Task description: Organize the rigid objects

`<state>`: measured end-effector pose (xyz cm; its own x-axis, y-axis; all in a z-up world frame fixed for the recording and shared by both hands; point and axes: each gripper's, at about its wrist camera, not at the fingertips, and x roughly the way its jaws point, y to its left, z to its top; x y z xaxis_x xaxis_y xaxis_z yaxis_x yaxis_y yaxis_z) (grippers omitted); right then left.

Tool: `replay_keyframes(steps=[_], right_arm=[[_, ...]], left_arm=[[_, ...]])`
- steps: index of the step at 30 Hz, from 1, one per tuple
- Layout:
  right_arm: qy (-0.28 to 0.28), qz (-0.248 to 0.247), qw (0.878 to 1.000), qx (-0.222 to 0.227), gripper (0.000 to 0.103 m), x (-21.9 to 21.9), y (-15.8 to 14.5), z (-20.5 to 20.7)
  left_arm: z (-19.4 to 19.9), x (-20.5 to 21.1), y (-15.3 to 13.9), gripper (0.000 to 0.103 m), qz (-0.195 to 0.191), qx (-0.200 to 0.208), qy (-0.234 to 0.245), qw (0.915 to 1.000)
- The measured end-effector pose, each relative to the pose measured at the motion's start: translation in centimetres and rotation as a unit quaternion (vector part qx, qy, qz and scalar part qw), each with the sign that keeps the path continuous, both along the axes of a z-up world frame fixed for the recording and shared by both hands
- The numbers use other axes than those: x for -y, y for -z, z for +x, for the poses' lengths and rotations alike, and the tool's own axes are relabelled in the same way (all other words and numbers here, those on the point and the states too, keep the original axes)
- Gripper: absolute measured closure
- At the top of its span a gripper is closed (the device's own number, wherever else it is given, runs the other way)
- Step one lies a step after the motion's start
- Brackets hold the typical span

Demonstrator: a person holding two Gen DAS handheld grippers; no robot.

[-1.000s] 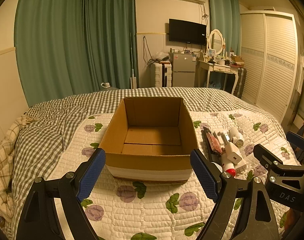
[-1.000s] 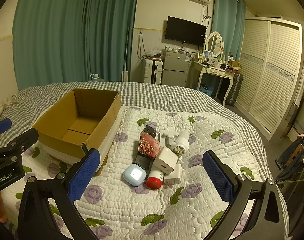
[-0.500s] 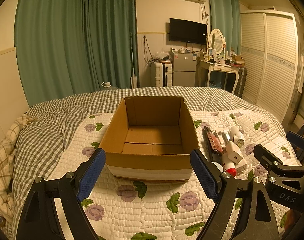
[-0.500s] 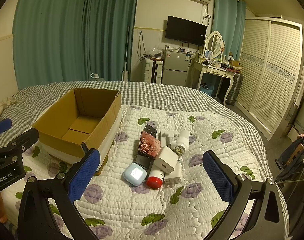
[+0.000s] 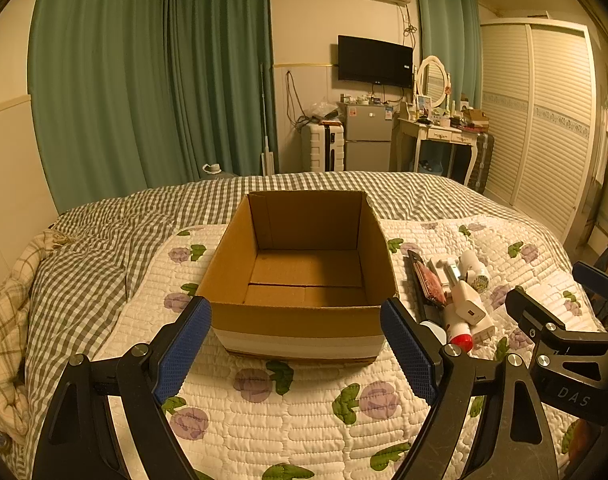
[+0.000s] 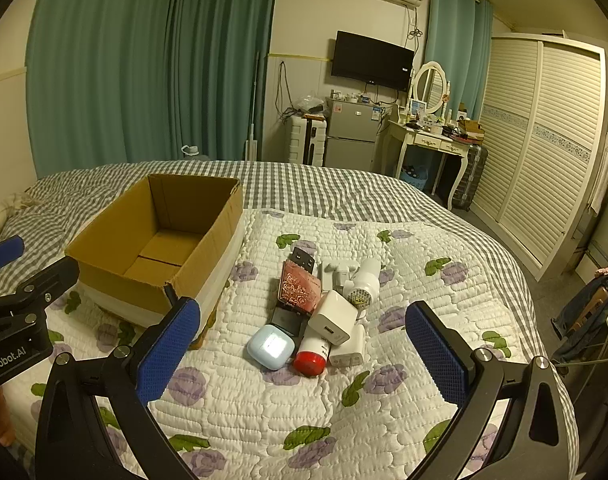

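Open brown cardboard box [image 5: 304, 272] with a white band round its base sits on the white quilt with purple flowers [image 6: 344, 412], nothing inside it. Just right of the box, a tight cluster of small items lies on the quilt: pale blue rounded earbud case [image 6: 271, 346], white tube with a red cap [image 6: 312, 356] touching it, white square charger block [image 6: 333, 317] resting on top of the tube and on a white plug adapter [image 6: 348, 348]. Behind those, a red patterned flat wallet-like case [image 6: 298, 288] lies over a black flat device [image 6: 290, 320]; a white cylindrical gadget with a mesh end [image 6: 364, 282] lies beside it, with a smaller white part [image 6: 338, 271] just behind.

Left gripper [image 5: 296, 350]: blue pads spread wide, nothing between them, hovering just in front of the box's near wall. Right gripper [image 6: 302, 354]: blue pads also spread wide, holding nothing, above the quilt in front of the cluster.

Grey checked blanket [image 5: 104, 240] covers the rest of the bed. Green curtains [image 6: 144, 60], wall TV [image 6: 372, 60], white louvred wardrobe [image 6: 544, 140] behind.
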<state>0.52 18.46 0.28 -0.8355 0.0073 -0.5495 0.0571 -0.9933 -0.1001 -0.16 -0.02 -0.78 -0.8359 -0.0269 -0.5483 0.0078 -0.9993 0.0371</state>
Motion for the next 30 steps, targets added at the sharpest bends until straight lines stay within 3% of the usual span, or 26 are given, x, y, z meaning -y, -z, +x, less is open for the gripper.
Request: replay_keyframes(steps=[18,30], right_arm=[[-0.002,0.001,1.0,0.003,0.0,0.38,0.0,-0.06],[-0.005,0.004,1.0,0.007,0.0,0.66,0.04,-0.11]], left_arm=[[0.0,-0.18,0.09,0.014,0.002,0.003,0.006,1.0],[0.13,-0.25,-0.31,0.014,-0.021,-0.001,0.009,0.9997]])
